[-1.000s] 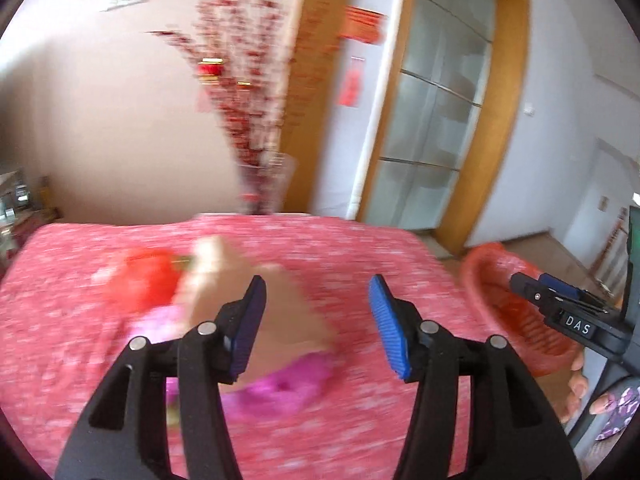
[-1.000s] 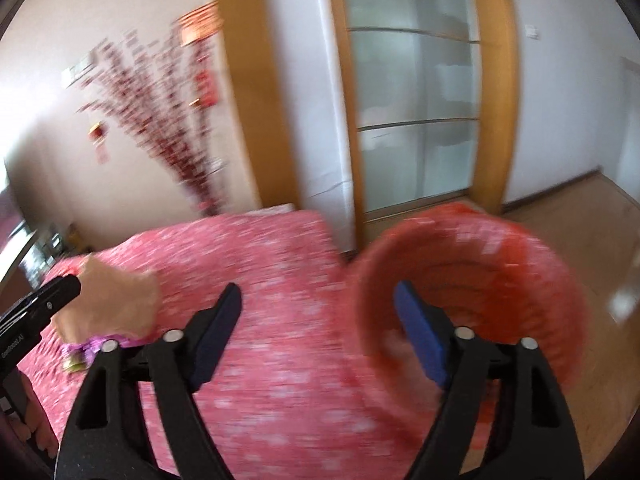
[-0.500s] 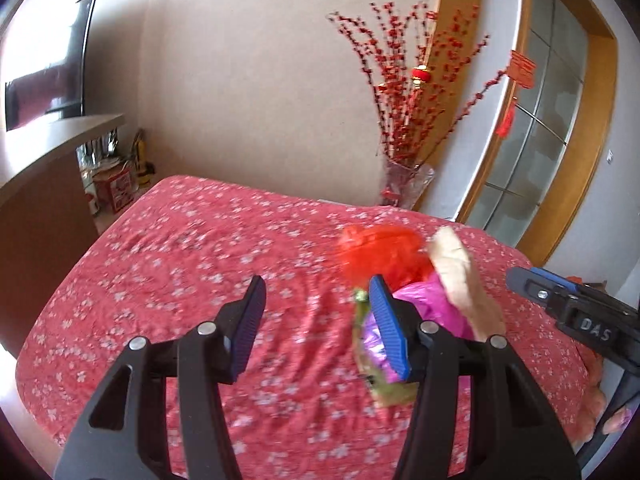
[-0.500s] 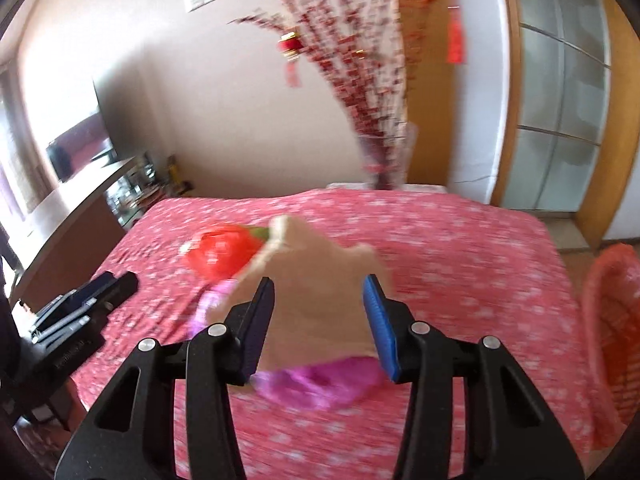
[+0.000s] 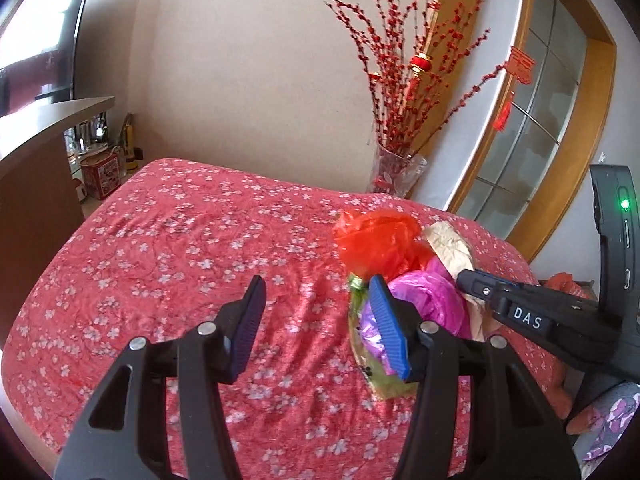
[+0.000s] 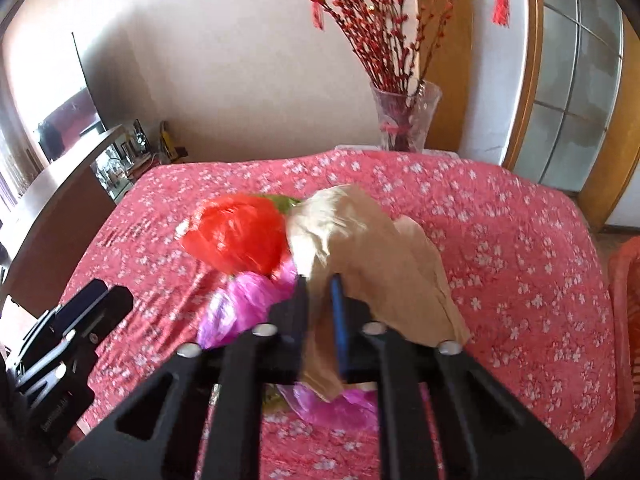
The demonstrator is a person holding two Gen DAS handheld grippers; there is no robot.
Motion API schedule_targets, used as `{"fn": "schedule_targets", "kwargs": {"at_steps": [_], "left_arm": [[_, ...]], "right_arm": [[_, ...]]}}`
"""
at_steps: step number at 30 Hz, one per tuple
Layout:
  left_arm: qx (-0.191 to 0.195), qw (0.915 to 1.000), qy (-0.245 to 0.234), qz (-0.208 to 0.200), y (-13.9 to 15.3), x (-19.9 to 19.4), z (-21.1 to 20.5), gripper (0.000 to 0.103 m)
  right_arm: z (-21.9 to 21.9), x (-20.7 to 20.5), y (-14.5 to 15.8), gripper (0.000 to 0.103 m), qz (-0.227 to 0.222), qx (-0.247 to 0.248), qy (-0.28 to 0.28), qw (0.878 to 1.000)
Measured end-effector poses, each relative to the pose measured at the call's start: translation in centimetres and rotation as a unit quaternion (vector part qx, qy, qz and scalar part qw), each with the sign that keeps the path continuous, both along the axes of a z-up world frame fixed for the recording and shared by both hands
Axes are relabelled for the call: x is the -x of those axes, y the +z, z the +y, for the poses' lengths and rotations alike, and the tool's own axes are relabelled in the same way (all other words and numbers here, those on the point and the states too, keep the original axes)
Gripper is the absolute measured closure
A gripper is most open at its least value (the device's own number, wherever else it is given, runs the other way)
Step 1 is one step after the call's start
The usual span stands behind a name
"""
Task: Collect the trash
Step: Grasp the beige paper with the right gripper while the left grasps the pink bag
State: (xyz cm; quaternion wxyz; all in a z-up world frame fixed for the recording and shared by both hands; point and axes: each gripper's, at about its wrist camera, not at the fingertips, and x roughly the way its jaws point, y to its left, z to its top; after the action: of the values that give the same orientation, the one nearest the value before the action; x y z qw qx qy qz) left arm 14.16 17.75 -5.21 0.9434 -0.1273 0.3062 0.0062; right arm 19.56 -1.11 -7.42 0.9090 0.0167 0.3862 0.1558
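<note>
We see a small heap of trash lying on the red floral tablecloth (image 5: 180, 272), toward the right side of the table in the left wrist view. It is made of 4 pieces bunched together: a crumpled red plastic bag (image 5: 376, 240) at the far end, a creased brown paper bag (image 6: 372, 248) beside it, a shiny magenta plastic bag (image 5: 428, 300) nearer to us, and a yellow-green wrapper (image 5: 380, 376) flattened under the rest. The paper bag is the largest piece and drapes over the magenta one in the right wrist view.

Our right gripper (image 6: 320, 300) points down at the heap, and its jaws have just been closing; they now pinch a fold of the brown paper bag, with paper showing between the blue pads and hanging out below them. The magenta bag lies just left of and beneath that grip.

Our left gripper (image 5: 316, 320) hangs over the cloth to the left of the heap, tilted downward, with its 2 jaws apart and only bare cloth between them. Its right finger (image 5: 388, 332) stands in front of the magenta bag and wrapper; we cannot tell whether it touches them.

A red basket (image 6: 626, 320) shows at the right edge, beyond the table.
</note>
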Motion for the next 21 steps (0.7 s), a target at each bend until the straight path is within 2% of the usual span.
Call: {"fn": "schedule_targets", "kwargs": {"at_steps": [8,10,14,21], "left_arm": [[0.010,0.9981,-0.060,0.005,-0.2,-1.5,-2.8,0.049],[0.010,0.9970,-0.077,0.009,-0.2,-2.2,-3.6,0.042],[0.017,0.9949,-0.098,0.017,-0.5,-3.4,-4.8,0.039],[-0.013,0.9931,-0.105,0.051,-1.8,-5.3,-7.9,0.037]], "right_arm": [[-5.1,1.6,1.1,0.101,-0.031,-0.020,-0.054,0.998],[-6.7,1.9,1.3,0.101,-0.035,-0.025,-0.072,0.996],[-9.3,2.5,1.1,0.101,-0.033,-0.035,-0.096,0.994],[-11.8,3.4,0.9,0.101,-0.033,-0.048,-0.117,0.991]]}}
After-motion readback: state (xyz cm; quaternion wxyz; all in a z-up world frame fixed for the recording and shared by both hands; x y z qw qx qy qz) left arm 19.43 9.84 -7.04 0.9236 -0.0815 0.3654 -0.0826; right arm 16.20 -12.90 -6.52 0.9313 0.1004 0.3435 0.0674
